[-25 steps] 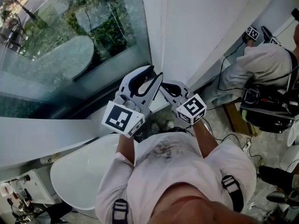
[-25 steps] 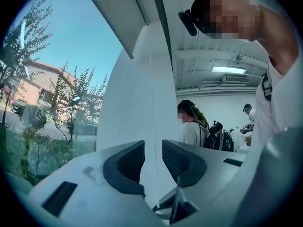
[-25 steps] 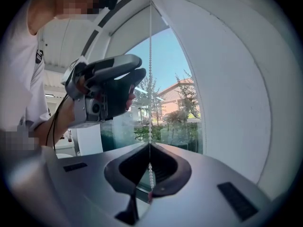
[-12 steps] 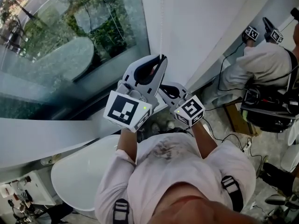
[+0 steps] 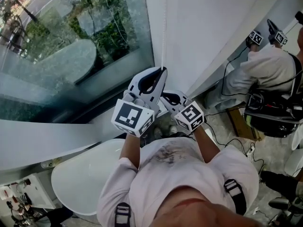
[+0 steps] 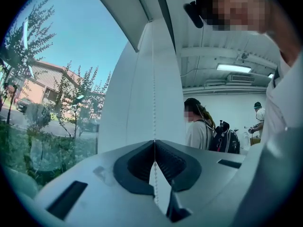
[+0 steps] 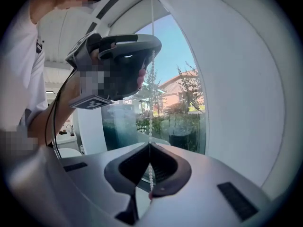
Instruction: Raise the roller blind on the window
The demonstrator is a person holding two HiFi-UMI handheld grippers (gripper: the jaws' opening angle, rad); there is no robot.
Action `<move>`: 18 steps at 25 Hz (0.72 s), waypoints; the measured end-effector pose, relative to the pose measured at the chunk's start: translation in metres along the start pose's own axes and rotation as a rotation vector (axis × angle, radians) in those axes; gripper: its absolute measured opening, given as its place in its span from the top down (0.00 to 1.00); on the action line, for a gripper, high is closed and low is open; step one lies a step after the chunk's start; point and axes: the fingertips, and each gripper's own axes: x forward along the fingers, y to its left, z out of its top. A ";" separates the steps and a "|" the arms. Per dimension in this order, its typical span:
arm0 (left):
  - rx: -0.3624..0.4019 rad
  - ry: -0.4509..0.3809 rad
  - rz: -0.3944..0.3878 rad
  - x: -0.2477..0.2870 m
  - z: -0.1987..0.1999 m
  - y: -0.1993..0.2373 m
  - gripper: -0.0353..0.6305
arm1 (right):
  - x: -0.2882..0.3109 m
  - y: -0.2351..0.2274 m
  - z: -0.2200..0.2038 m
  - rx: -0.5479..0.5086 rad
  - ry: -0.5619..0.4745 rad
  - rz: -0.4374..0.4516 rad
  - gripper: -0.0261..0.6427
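Observation:
A white bead chain (image 5: 164,27) hangs straight down in front of the white wall panel (image 5: 203,27) just right of the window glass (image 5: 71,41). My left gripper (image 5: 164,70) points up and is shut on the chain; in the left gripper view the bead chain (image 6: 152,79) runs up from the closed left gripper (image 6: 154,142). My right gripper (image 5: 163,95) sits just below it, also shut on the chain (image 7: 150,108), which enters the closed right gripper (image 7: 150,144). The left gripper (image 7: 123,60) shows above in the right gripper view. I cannot make out the blind's fabric.
A white rounded table top (image 5: 80,174) lies below left, under a white ledge (image 5: 47,136). At the right another person (image 5: 270,65) works with grippers against the wall, with cables (image 5: 227,141) on the floor. Trees and a building stand outside.
My left gripper rose along the chain and closed on it above the right gripper, then came down slightly. The right gripper stayed on the chain and shifted a little lower.

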 end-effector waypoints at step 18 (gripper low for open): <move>-0.077 0.099 0.024 -0.009 -0.081 0.007 0.93 | 0.015 -0.008 -0.079 0.063 0.168 -0.006 0.87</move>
